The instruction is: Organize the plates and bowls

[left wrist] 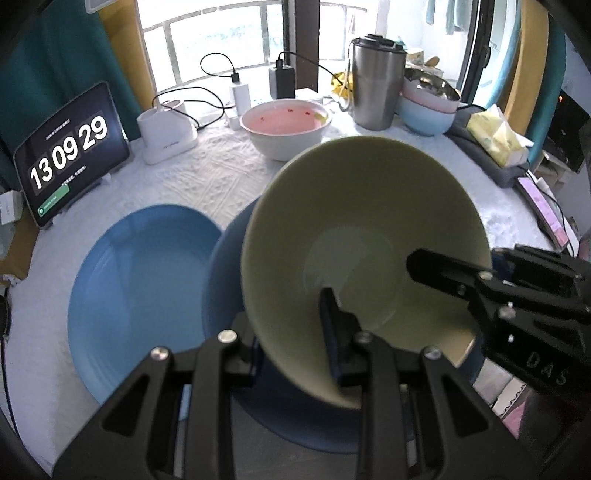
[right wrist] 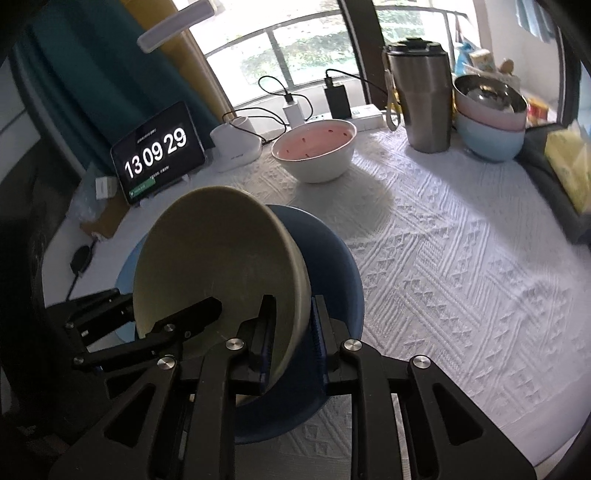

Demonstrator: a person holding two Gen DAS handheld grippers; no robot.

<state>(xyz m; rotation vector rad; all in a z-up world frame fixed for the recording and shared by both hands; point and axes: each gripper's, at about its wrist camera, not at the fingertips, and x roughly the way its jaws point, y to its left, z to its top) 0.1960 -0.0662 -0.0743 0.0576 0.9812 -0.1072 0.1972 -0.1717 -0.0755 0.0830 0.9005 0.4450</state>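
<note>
The green bowl point(left wrist: 354, 236) is tilted on edge inside the dark blue bowl point(left wrist: 225, 280), which stands on the white textured tablecloth point(right wrist: 443, 266). A light blue plate point(left wrist: 144, 288) lies at 9 o'clock of the dark blue bowl, partly under it.

The left gripper point(left wrist: 291, 332) straddles the near rim of the green bowl: one finger is inside the bowl, the other outside, and both pads press on the wall. The right gripper point(right wrist: 291, 325) straddles the rim at the 3 o'clock side of the bowl. In the right wrist view a gap shows between its outer blue pad and the bowl wall, so its fingers stand apart and do not clamp. The letters "DAS" are readable on the right gripper body in the left wrist view.

At 12 o'clock of the green bowl stands a white bowl point(left wrist: 286, 127) with a pink inside. At 1 o'clock stand a steel tumbler point(left wrist: 376, 81) and a stack of bowls point(left wrist: 428, 107): light blue at the bottom, pink above, steel on top. At 10 o'clock a tablet point(left wrist: 72, 151) shows "13 09 29"; its smaller text is not readable. A white device point(left wrist: 166, 134), a white charger point(left wrist: 240, 96) and a black power bank point(left wrist: 282, 81) stand near the window point(left wrist: 221, 33). A yellow tissue pack point(left wrist: 496, 134) lies at 2 o'clock.
</note>
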